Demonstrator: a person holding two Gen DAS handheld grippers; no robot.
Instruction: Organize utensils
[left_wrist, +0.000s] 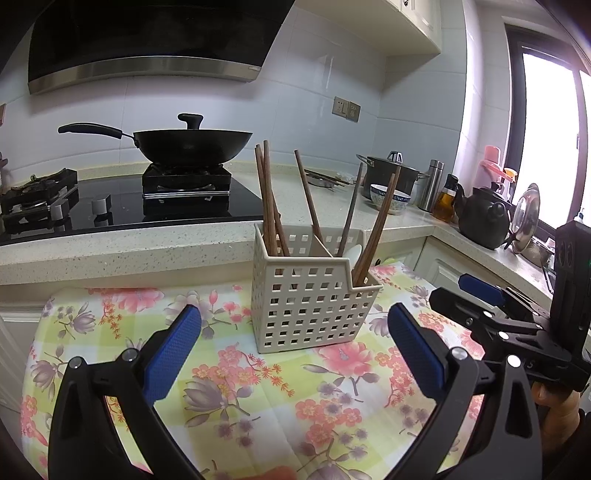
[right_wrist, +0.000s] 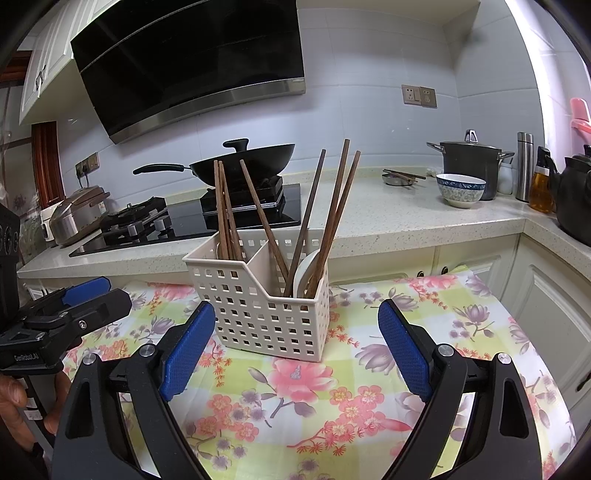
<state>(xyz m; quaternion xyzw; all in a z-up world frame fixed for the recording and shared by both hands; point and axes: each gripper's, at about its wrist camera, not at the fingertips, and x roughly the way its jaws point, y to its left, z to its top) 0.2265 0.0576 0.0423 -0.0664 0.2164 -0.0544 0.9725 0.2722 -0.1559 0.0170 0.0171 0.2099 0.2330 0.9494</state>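
Note:
A cream perforated utensil holder (left_wrist: 310, 306) (right_wrist: 266, 314) stands on the floral tablecloth, split into two compartments. Several brown wooden chopsticks (left_wrist: 269, 206) (right_wrist: 225, 210) lean in both compartments, and a white spoon (right_wrist: 306, 271) (left_wrist: 352, 254) rests in the right one. My left gripper (left_wrist: 295, 332) is open, empty, just short of the holder. My right gripper (right_wrist: 297, 332) is open too, with nothing between its blue pads, also just in front of the holder. Each gripper shows at the edge of the other's view: the right one (left_wrist: 476, 291), the left one (right_wrist: 88, 291).
The flowered cloth (left_wrist: 280, 398) (right_wrist: 332, 398) covers a small table against a speckled counter (left_wrist: 147, 243). On the counter are a gas hob with a black wok (left_wrist: 188, 142), a dark pot (right_wrist: 469, 166), a patterned bowl (right_wrist: 460, 188), a steel flask (right_wrist: 524, 166), a black teapot (left_wrist: 480, 218).

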